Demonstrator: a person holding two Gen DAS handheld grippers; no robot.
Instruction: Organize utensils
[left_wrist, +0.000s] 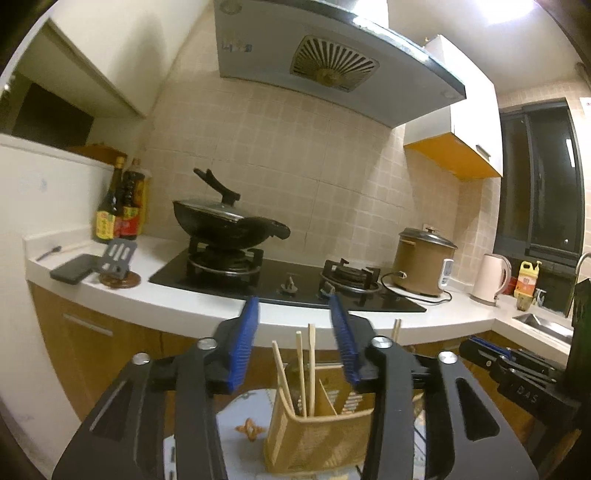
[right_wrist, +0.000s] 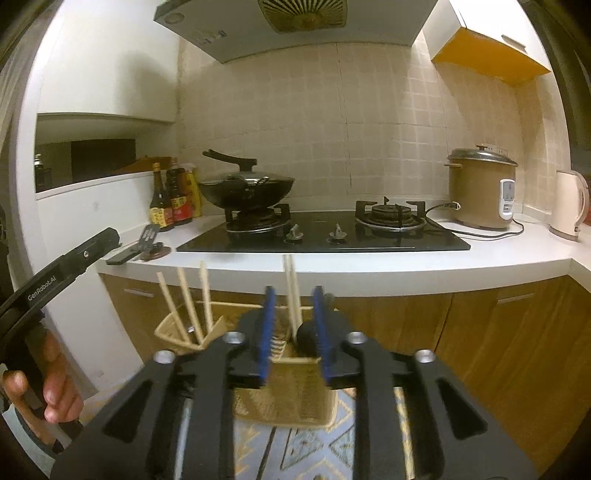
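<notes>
Both tools share one build. The left tongs (left_wrist: 293, 339) have matte black linkage arms with long slot-shaped cut-outs, round silver screw heads at the pivots, and ribbed blue pads (left_wrist: 243, 343) lining the insides. The right tongs (right_wrist: 293, 325) match: black frame, silver screws, blue ridged pads (right_wrist: 264, 332). White "GenRobot.AI" lettering runs along a black handle, gripped by the bare-skinned left hand (right_wrist: 44, 391).

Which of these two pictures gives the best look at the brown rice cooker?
The right wrist view: the rice cooker is larger and sharper there, with its lid, cord and white panel clear. The left wrist view shows it smaller, off to the right.
</notes>
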